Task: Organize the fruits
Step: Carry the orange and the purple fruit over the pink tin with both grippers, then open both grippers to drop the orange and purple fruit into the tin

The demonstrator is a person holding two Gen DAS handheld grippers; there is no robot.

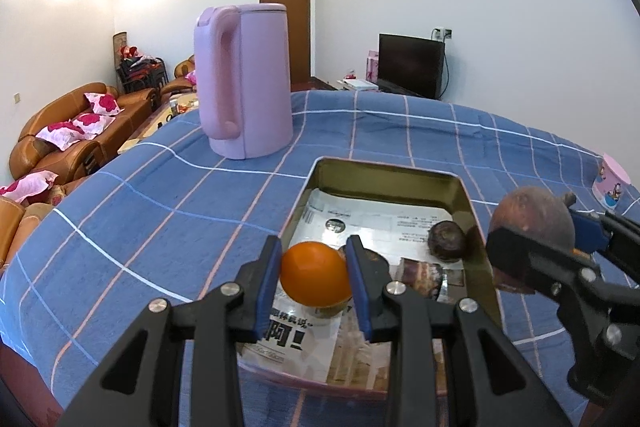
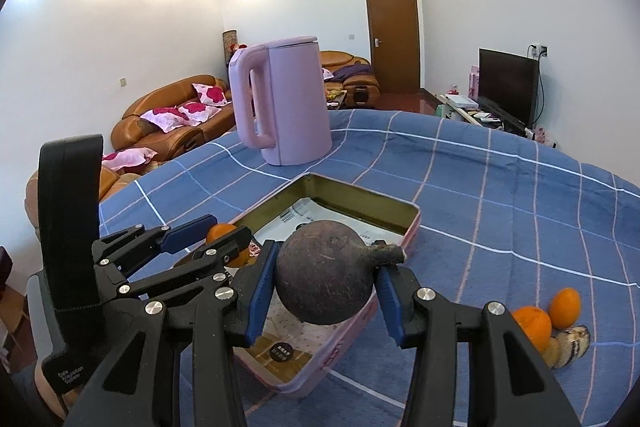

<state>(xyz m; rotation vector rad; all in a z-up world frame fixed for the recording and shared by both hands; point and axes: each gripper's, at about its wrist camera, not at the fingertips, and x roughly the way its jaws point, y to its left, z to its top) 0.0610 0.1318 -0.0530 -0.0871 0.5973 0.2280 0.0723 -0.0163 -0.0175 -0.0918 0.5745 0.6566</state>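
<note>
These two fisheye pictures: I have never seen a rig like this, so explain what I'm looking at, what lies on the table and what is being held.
There is no robot here. A person holds a pair of black tongs with blue pads in each hand, and a wide-angle camera on each pair looks forward along its fingers. One picture comes from the left tongs, the other from the right tongs.

The left tongs grip an orange. The right tongs grip a dark round fruit with a stub stem. Both hang over an open tin box lined with printed paper; another dark fruit already lies inside.

The box stands on a blue checked tablecloth, with a pink kettle behind it. Loose oranges wait on the cloth to the right.
</note>
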